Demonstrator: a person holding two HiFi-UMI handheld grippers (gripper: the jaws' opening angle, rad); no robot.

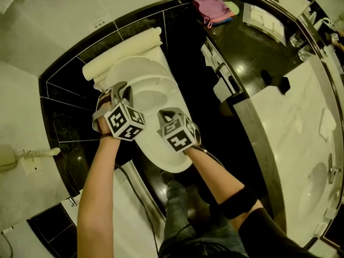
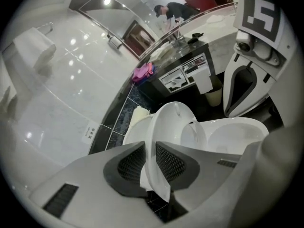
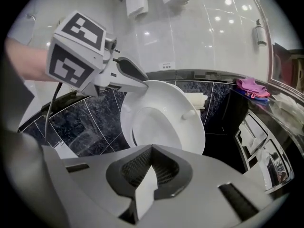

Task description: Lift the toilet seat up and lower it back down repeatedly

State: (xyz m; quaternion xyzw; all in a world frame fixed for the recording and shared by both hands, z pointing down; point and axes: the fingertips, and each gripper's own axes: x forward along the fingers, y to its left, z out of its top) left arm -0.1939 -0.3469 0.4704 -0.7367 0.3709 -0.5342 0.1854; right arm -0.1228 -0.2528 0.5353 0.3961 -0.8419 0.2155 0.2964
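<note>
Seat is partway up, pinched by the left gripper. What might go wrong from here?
1. The left gripper clamps only the thin edge of the seat; it may slip out and slam onto the bowl.
2. The right gripper, jaws together, sits close in front of the bowl, so a dropping seat might strike it.

one toilet seat (image 3: 190, 127), two grippers (image 1: 119, 90) (image 1: 170, 113), one pink cloth (image 1: 212, 7)
</note>
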